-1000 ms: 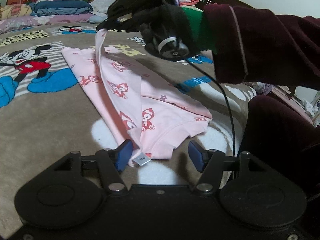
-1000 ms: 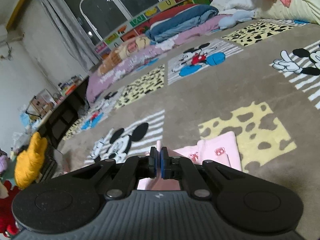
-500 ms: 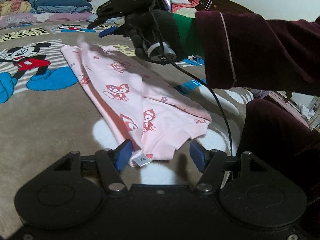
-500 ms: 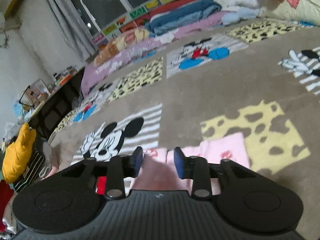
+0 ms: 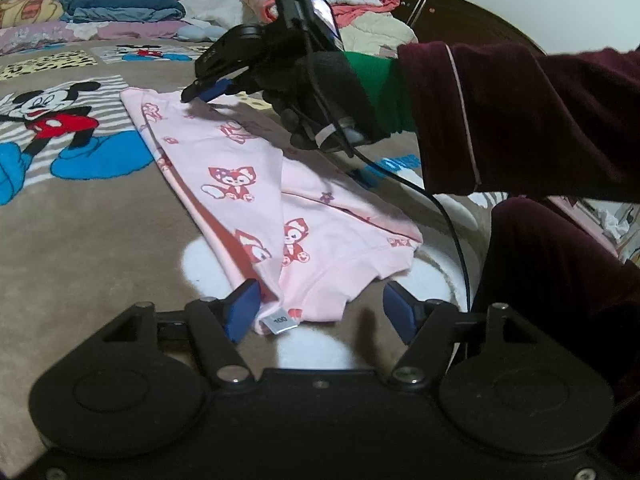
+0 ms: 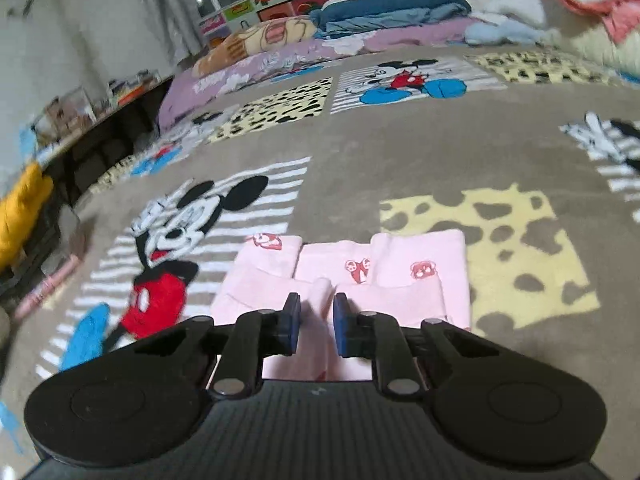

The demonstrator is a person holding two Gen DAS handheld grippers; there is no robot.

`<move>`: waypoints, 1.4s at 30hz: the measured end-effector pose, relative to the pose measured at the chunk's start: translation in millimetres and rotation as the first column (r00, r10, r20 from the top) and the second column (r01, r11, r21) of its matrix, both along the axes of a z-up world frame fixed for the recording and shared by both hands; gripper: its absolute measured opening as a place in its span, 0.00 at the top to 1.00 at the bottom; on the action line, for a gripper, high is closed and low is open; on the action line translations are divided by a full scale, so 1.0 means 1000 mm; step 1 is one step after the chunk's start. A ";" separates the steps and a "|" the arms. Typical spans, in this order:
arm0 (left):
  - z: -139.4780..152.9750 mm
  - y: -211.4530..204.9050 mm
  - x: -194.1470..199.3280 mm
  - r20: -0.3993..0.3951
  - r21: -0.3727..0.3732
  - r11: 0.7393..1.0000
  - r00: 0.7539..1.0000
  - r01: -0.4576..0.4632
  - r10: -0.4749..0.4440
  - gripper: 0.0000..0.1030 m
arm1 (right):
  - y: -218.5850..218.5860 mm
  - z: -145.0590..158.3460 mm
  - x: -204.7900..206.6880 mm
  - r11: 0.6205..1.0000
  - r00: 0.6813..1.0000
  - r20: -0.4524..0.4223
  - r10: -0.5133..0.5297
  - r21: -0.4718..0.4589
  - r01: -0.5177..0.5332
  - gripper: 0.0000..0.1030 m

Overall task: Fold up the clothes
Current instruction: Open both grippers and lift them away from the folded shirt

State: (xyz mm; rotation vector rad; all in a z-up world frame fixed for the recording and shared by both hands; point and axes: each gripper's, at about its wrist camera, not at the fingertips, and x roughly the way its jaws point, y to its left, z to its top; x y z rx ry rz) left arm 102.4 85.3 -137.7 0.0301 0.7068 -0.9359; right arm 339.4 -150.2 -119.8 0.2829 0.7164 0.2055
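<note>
Both pairs of fingers are spread with nothing held: our left gripper (image 5: pixel 320 312) has its blue pads wide apart on either side of the near hem of the garment (image 5: pixel 256 184), the left pad touching the cloth edge, and our right gripper (image 6: pixel 316 322) shows a narrower gap, poised over the far end. We see the garment lying flat on the blanket (image 5: pixel 80 240), a pale pink knit printed with small red fox-like figures, folded lengthwise so one panel overlaps the other along a straight crease. A darker red-pink band runs down its left edge, and a small white tag (image 5: pixel 280 320) marked 100 sticks out at the near corner. From the right wrist view the far end shows as soft layers with rounded corners (image 6: pixel 348 268). The blanket is plush and brown, with cartoon mouse panels, stripes and yellow spotted patches. A black glove (image 5: pixel 320 92), green cuff and dark maroon sleeve (image 5: pixel 520 116) hold the right gripper and cover the garment's right far corner; a black cable (image 5: pixel 448 216) hangs from it. Piled bedding (image 5: pixel 120 8) at the back is blurred. The right wrist view is smeared at its edges.
</note>
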 end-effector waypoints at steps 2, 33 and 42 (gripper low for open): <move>0.003 0.000 -0.002 0.012 0.021 1.000 1.000 0.008 -0.008 0.34 | -0.004 0.005 -0.007 1.000 1.000 0.013 -0.001 0.021 0.001 0.79; 0.014 -0.039 -0.031 0.307 0.245 0.964 0.951 -0.103 0.023 0.27 | -0.040 0.011 -0.285 0.946 0.909 0.308 0.279 -0.251 -0.206 0.65; -0.001 -0.046 -0.060 0.505 0.511 0.840 0.854 -0.184 -0.121 0.30 | -0.001 -0.009 -0.343 0.742 0.824 0.222 0.521 -0.596 -0.308 0.58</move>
